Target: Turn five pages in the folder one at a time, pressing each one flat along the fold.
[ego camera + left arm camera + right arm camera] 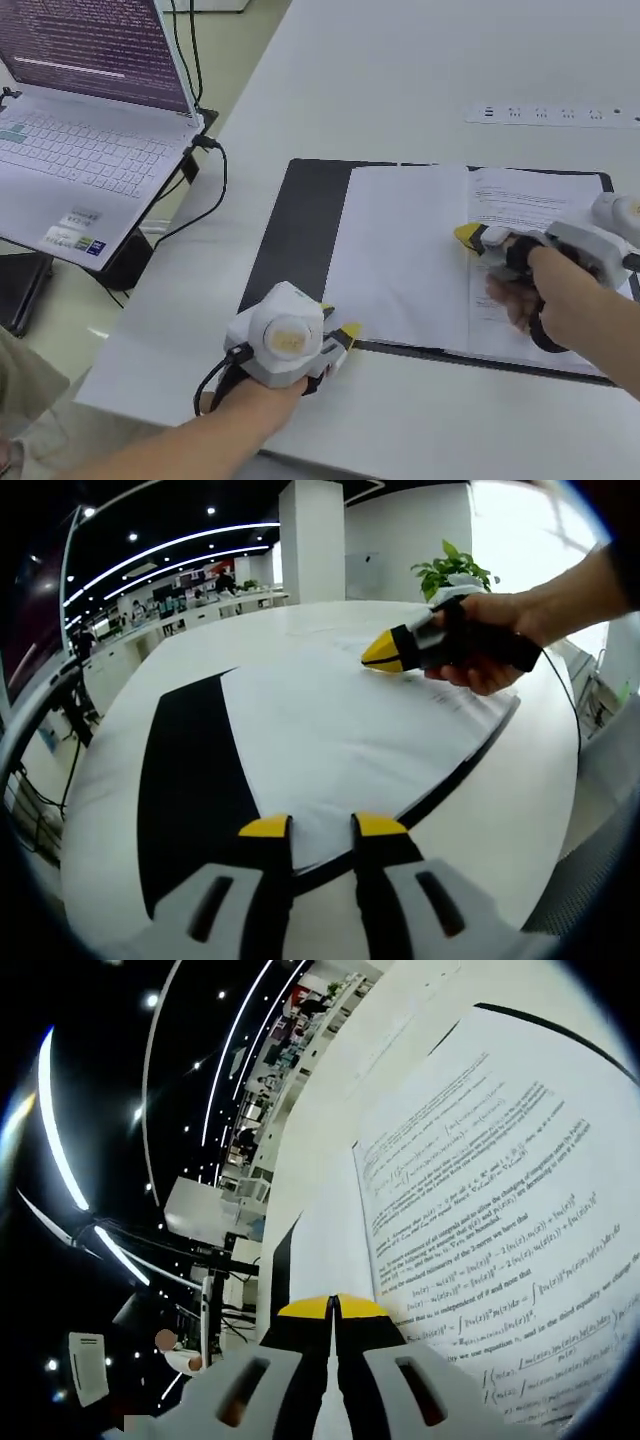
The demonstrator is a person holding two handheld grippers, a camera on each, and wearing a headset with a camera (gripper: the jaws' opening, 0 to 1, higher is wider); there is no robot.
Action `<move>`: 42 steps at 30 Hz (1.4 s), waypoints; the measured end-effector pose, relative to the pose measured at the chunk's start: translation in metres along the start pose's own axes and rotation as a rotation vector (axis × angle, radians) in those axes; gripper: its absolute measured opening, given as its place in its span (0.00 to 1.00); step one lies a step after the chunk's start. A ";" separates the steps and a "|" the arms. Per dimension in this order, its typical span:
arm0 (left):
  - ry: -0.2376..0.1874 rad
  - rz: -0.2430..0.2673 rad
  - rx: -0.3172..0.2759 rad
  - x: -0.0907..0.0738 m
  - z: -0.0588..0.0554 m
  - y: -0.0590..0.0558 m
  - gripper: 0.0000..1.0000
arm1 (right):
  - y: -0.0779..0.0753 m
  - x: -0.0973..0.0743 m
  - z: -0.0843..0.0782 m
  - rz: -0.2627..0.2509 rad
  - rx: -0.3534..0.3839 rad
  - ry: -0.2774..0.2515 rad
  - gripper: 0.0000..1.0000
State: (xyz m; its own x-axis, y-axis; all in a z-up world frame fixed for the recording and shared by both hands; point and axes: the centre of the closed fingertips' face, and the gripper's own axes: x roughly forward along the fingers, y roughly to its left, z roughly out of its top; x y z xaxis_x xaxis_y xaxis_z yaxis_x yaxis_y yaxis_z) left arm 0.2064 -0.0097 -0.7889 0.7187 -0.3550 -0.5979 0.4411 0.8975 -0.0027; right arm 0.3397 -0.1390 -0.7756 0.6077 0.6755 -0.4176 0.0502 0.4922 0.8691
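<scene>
While the closed right gripper (333, 1308) touches the fold (468, 250), the narrow-gapped left gripper (322, 827) borders the folder edge (430, 352).

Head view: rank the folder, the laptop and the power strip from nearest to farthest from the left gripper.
1. The folder, right at the tips of the left gripper.
2. The laptop, off to the left.
3. The power strip, far back on the right.
</scene>
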 end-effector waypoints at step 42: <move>-0.068 0.002 -0.011 0.001 -0.002 0.002 0.22 | 0.001 0.059 0.094 0.071 0.301 -0.330 0.00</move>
State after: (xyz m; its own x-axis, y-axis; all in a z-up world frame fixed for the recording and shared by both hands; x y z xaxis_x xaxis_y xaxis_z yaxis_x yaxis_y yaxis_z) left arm 0.2066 -0.0077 -0.7908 0.7544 -0.3698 -0.5424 0.4339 0.9009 -0.0107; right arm 0.4498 -0.1500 -0.7745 0.8359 0.4665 -0.2893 0.1977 0.2358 0.9515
